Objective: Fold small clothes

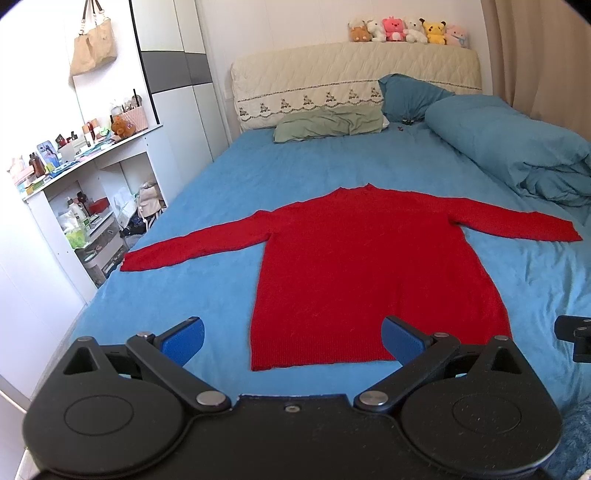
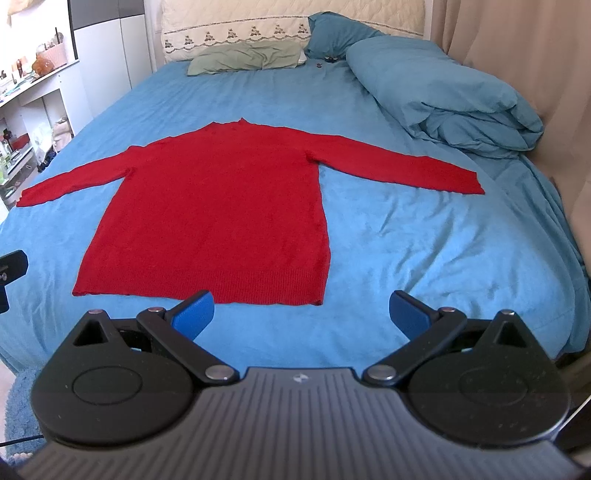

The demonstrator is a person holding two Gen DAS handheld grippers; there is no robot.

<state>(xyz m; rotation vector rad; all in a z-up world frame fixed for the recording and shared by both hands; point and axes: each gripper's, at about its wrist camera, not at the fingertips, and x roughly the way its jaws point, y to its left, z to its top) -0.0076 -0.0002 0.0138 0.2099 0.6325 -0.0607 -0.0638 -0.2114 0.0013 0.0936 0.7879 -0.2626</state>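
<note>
One red sweater flat on bed

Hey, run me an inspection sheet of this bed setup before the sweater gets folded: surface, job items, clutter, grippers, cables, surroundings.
Surface: blue bed sheet, mostly smooth.
Job's things: red sweater lying flat, both sleeves spread out, hem nearest the cameras; not yet folded.
Clutter: rolled blue duvet along the right side; green pillow and blue pillow at the headboard; small dark items near the pillows, too small to identify.
Grippers: left hand-held gripper open, above the hem; right hand-held gripper open, near the hem's right corner; neither holds anything.
Cables: nothing seen.
Surroundings: plush toys atop the headboard, crowded shelf unit left of the bed, hanging bag, curtain on the right.
</note>
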